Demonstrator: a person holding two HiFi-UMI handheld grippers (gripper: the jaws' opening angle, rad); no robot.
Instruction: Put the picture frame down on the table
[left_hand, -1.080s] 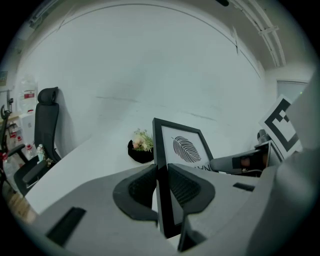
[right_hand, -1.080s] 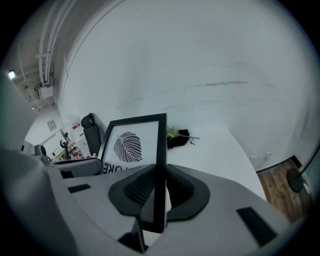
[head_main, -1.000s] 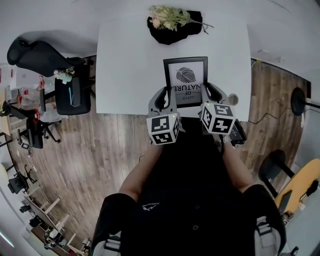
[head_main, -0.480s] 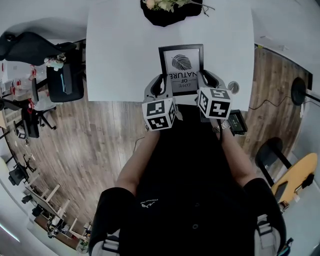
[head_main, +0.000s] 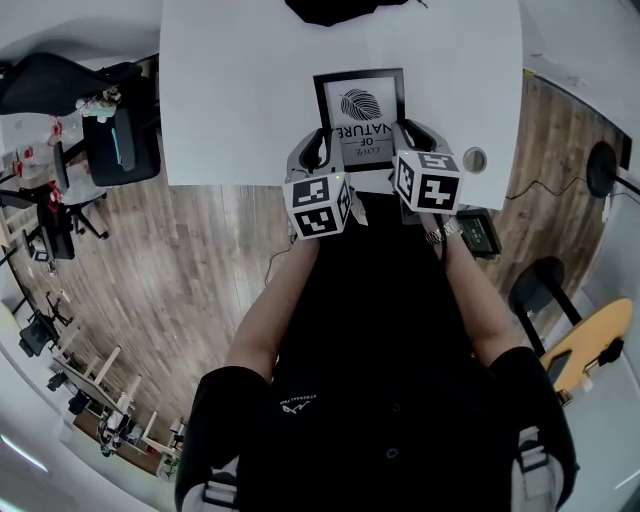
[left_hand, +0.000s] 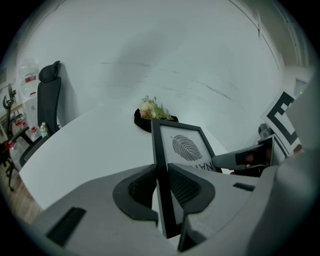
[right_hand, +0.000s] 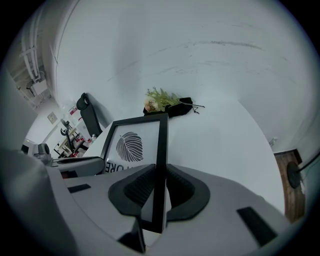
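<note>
While you hold the frame (head_main: 361, 112) by its side rails, your left gripper (left_hand: 161, 186) has its jaws clamped on the left rail. Your right gripper (right_hand: 159, 189) pinches the right rail the same way. Between the two pairs of jaws the print shows a leaf and the words "OF NATURE", upside down in the head view. The frame sits over the near edge of the white table (head_main: 240, 90); whether it touches is unclear. Beyond the jaws lie flowers (left_hand: 152, 107) on a dark cloth (left_hand: 141, 121). Left of your left jaws stands a black chair (left_hand: 47, 100), on a wood floor (head_main: 210, 270).
</note>
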